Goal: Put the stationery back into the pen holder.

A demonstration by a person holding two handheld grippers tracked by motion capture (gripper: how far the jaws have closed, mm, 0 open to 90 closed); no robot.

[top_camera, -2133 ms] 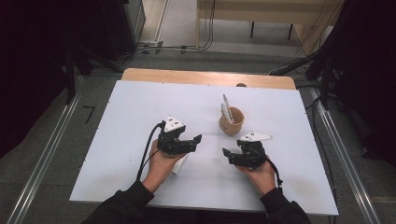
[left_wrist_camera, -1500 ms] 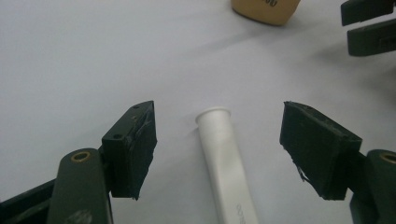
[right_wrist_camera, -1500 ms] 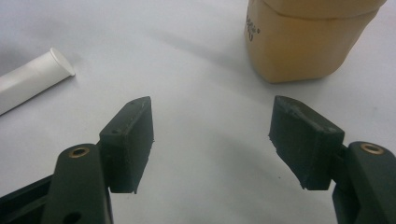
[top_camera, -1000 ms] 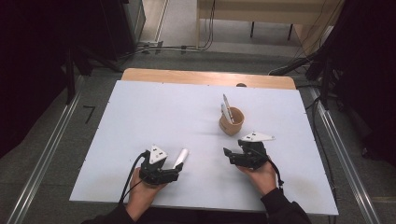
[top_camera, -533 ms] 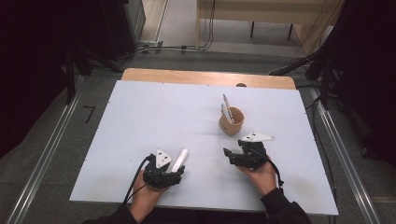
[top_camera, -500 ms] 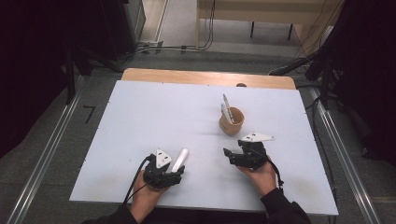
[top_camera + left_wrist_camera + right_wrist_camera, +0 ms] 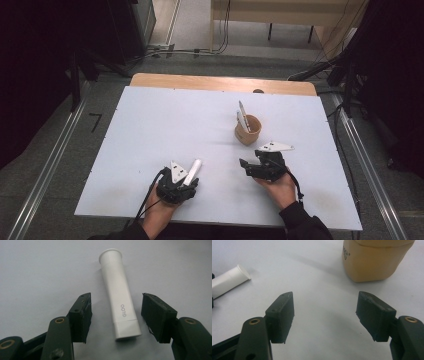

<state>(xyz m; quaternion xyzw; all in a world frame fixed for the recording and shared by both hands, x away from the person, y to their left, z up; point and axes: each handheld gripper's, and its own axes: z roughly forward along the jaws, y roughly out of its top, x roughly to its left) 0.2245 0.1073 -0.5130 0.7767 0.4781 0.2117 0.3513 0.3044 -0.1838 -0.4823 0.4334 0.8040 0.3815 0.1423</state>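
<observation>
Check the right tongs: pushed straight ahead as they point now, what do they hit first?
Probably bare table. The open right tongs have nothing between them; the tan cup sits ahead but off to the right, so the right jaw might clip it. Depth is unclear.

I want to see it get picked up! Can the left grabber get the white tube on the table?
Probably yes. The white tube lies flat on the table between the jaws of the left hand-held gripper, which have just been closing. Neither pad touches it yet, and nothing blocks the way.
</observation>
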